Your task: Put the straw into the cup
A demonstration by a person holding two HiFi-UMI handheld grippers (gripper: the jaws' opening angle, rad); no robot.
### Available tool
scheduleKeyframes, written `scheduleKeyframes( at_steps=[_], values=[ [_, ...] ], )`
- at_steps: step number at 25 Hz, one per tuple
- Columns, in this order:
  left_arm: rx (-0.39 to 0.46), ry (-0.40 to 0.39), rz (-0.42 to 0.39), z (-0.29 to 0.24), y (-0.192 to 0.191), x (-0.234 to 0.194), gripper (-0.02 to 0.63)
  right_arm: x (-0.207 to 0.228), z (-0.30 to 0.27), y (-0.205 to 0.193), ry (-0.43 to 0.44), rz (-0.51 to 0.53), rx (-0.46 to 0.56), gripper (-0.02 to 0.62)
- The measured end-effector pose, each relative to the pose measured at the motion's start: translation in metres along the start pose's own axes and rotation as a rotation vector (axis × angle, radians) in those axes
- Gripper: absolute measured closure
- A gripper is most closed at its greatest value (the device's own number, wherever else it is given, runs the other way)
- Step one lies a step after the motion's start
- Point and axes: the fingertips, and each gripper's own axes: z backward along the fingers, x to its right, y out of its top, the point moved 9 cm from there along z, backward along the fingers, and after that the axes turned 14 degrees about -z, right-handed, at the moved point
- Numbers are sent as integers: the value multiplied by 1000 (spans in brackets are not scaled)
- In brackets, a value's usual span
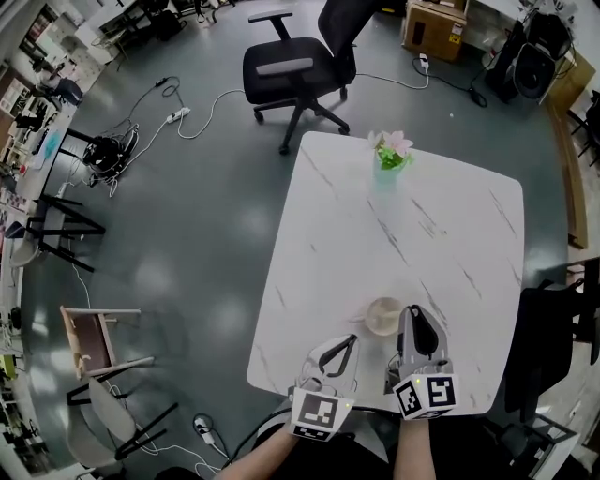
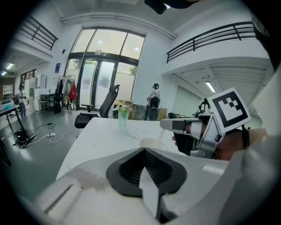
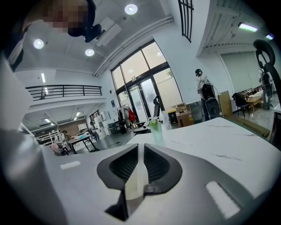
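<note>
**Step in hand: seating the straw in the cup**

The right gripper was clamped on the thin, pale translucent plastic straw. In the right gripper view the straw ran as a light strip between the black ribbed pads.

The cream round paper cup stood upright on the white marble-patterned table, lower centre of the head view. The right gripper's tips were just beside its right rim.

In the left gripper view the straw showed faintly, slanting from those tips down toward the cup rim. Whether its lower end was already inside could not be determined.

The left gripper had its jaws together at the tips with nothing between them. It sat near the cup's lower left, apart from it.

**Procedure, as judged**

1. The step called for the straw's lower end to be centred over the opening.
2. A slow descent was advisable, because a light cup would probably tip or slide if the straw pushed on its wall.
3. The left gripper was placed to brace the cup if needed.
4. Release was appropriate only once the straw rested on the bottom.

**Markings**

- The square black-and-white markers bore coded patterns and no letters.
- The brown cardboard box, upper right, carried a yellow label too small to read.
- No brand showed on the cup.
</note>
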Motion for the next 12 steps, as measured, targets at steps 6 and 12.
scheduleKeyframes(
  at_steps=[6, 12],
  values=[
    [-16, -27, 9, -7, -6, -6, 604, 4, -7, -11, -34, -2, -22, 555],
    [-20, -39, 18, -12, -9, -11, 604, 6, -14, -17, -47, 9, -30, 552]
  ],
)
